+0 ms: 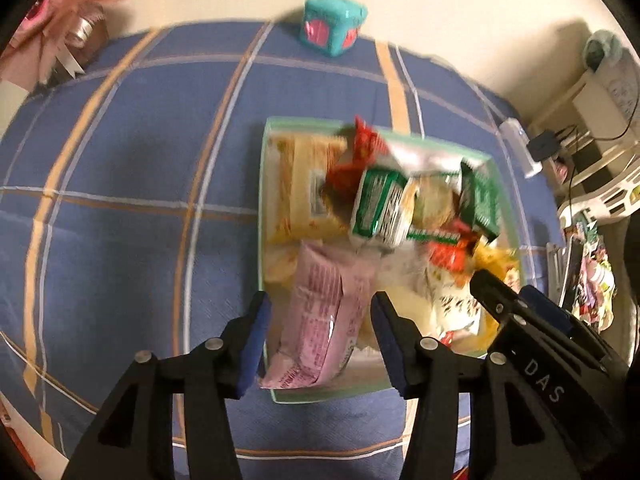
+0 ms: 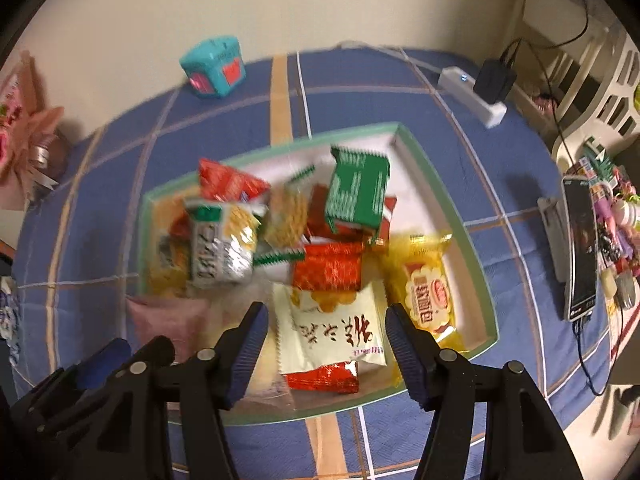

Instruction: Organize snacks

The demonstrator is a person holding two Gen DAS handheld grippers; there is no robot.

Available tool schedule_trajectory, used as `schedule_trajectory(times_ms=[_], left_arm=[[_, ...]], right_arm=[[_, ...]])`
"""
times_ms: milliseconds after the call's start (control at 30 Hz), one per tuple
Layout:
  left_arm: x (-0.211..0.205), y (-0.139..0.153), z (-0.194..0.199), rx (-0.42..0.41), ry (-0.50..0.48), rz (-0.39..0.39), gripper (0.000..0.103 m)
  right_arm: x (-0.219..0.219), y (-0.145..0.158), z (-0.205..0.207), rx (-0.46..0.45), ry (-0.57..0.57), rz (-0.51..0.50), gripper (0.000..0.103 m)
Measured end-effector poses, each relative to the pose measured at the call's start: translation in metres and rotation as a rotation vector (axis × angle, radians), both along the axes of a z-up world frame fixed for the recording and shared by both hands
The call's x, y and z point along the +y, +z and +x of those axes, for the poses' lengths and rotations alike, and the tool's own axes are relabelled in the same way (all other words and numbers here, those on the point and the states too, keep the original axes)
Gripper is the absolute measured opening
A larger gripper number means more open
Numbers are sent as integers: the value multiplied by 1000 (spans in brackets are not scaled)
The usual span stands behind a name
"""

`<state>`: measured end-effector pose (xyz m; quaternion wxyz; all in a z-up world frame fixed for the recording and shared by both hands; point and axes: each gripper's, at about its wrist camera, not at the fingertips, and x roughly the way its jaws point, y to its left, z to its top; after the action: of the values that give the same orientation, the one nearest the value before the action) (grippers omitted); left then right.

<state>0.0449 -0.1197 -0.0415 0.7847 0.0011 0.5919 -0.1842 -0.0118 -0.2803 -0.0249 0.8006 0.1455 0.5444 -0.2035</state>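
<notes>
A green-rimmed white tray (image 1: 265, 184) (image 2: 448, 204) on the blue checked cloth holds several snack packets. My left gripper (image 1: 320, 340) is open above the tray's near end, its fingers either side of a pink packet (image 1: 320, 320). My right gripper (image 2: 324, 344) is open above a cream packet with dark lettering (image 2: 332, 328); it also shows in the left wrist view (image 1: 504, 292) at the right. Green packets (image 1: 380, 208) (image 2: 356, 196), red packets (image 2: 328, 268) and a yellow packet (image 2: 428, 292) lie piled in the tray.
A teal cube (image 1: 332, 28) (image 2: 214, 68) stands at the cloth's far edge by the wall. Pink flowers (image 1: 68, 24) are at far left. A white power strip with a charger (image 2: 476, 92), a phone (image 2: 580, 248) and clutter lie at the right.
</notes>
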Motion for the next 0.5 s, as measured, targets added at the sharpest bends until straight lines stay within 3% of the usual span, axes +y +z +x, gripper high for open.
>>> schedule_trajectory(times_ms=[200, 500], left_arm=[[12, 26, 2, -87, 42, 14, 54], [34, 22, 13, -122, 128, 68, 63]], right_arm=[[6, 27, -6, -73, 17, -24, 65], [10, 26, -4, -81, 31, -24, 65]])
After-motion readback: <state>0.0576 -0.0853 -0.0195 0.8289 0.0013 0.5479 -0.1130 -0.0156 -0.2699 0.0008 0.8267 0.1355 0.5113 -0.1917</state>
